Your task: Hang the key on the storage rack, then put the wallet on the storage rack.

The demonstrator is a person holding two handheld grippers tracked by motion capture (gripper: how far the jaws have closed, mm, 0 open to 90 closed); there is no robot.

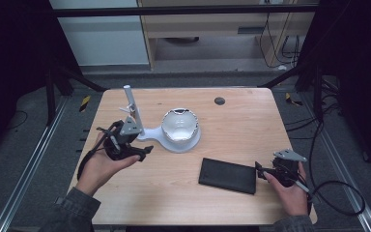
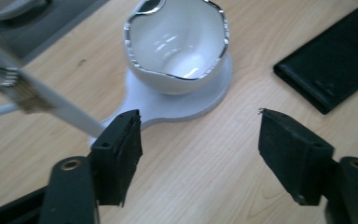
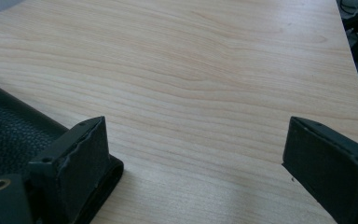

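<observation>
**On pale wood-grain table: bowl, stand, wallet**

Beside my released left gripper [image 2: 200, 156], a glossy white silver-rimmed bowl [image 2: 179, 39] sits on a round grey stand [image 2: 168, 105]. My right gripper [image 3: 196, 170], jaws apart, touches a flat black leather wallet [image 1: 228, 175].

Table [image 1: 232, 130]: pale wood-grain surface, smooth, with a low satin sheen. Bowl [image 2: 177, 39]: white glazed ceramic, highly glossy, reflections noted inside; wavy rim edged in a shiny metallic silver. Stand [image 2: 168, 102] beneath it: matt light-grey plastic, smooth. Wallet [image 2: 335, 56]: black, leather-like, fine pebbled grain seen up close in the right gripper view, dull finish. Pads of the left gripper [image 2: 200, 154] and right gripper [image 3: 196, 163]: black, matt, rubbery, with rough edges.
</observation>
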